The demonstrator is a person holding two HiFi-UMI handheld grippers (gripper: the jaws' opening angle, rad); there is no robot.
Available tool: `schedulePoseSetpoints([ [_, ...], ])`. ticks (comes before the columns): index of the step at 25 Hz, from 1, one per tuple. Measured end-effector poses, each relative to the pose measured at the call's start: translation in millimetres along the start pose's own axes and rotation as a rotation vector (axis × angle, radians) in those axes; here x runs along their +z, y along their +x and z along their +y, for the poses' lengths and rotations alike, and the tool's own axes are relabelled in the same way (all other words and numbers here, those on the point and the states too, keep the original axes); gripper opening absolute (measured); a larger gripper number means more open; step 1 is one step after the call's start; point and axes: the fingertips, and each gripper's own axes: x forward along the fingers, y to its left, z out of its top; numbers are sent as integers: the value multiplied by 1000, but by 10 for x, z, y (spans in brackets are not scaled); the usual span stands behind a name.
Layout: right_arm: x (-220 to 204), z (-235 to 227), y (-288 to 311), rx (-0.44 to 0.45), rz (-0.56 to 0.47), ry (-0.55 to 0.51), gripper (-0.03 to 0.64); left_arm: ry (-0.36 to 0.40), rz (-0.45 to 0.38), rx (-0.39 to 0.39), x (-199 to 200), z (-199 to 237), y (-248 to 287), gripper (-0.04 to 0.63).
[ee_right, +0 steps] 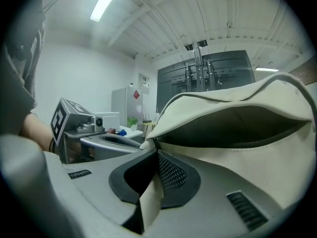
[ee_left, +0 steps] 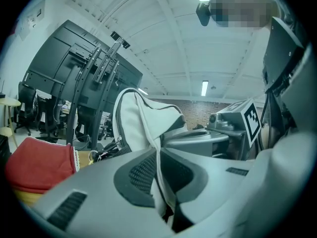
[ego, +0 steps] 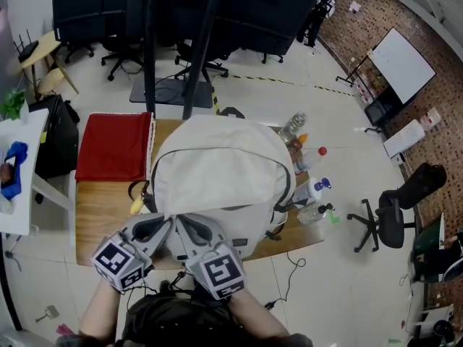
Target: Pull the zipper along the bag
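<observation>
A cream backpack (ego: pixel 217 166) lies on the wooden table (ego: pixel 98 210), its dark zipper (ego: pixel 217 150) curving over the top. Both grippers meet at the bag's near edge. My left gripper (ego: pixel 160 225) is shut on a fold of the bag's fabric (ee_left: pixel 159 175), which runs down between its pads (ee_left: pixel 141 175). Just to its right, my right gripper (ego: pixel 187 226) is shut on a cream tab (ee_right: pixel 150 198) at the end of the zipper line. In the right gripper view the pocket (ee_right: pixel 233 127) gapes open, with zipper teeth (ee_right: pixel 257 144) along its lower lip.
A folded red cloth (ego: pixel 114 147) lies on the table's left part. Several bottles (ego: pixel 304 150) and a spray bottle (ego: pixel 318 190) crowd the right edge. A yellow item (ego: pixel 136 206) sits by the bag's left side. Black stand poles (ego: pixel 148 42) rise behind the table.
</observation>
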Motion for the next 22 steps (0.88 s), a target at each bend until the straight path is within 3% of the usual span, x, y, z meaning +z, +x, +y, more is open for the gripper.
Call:
schedulePoseSetpoints([
  [10, -18, -60, -61, -66, 2, -96, 6, 9, -3, 5, -33, -25, 8, 46],
  [22, -60, -90, -24, -101, 10, -118, 45, 2, 3, 0, -28, -3, 18, 46],
])
